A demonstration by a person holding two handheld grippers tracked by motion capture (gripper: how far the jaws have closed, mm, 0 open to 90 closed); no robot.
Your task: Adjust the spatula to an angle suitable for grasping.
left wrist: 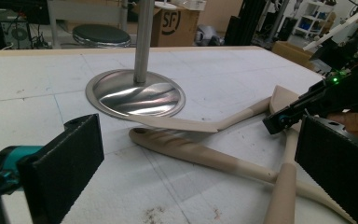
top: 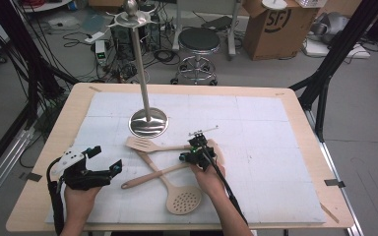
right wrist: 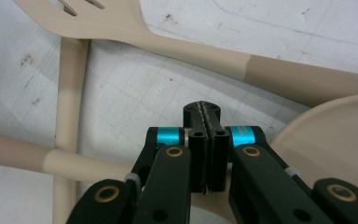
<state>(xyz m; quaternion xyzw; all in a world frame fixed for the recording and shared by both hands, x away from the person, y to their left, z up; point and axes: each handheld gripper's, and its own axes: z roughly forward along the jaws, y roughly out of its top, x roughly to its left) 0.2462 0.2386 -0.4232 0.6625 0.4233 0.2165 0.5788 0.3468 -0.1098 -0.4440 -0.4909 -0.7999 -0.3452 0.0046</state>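
Judging from how things lie, we are at the very start: three beige utensils lie crossed on the counter (top: 295, 123), and the hooks at the top of the steel stand (top: 148, 121) carry nothing.

Our right tongs (top: 193, 150) hover just over the pile with jaws pressed together and nothing between them, tips pointing down at the spot where the handles meet. Our left tongs (top: 106, 158) wait apart to the left, jaws wide and empty.

Nearest the right tongs is the slotted turner (top: 145, 144). In the high view its long axis runs almost straight across the counter, slotted blade pointing left just in front of the stand's base, handle reaching right under the tongs. The skimmer (top: 183, 200) lies on a diagonal, perforated head toward us. The third utensil (top: 150, 177) crosses it, its handle end pointing near-left.

We reckon everything remains: opening, gripping a handle, lifting, hanging.
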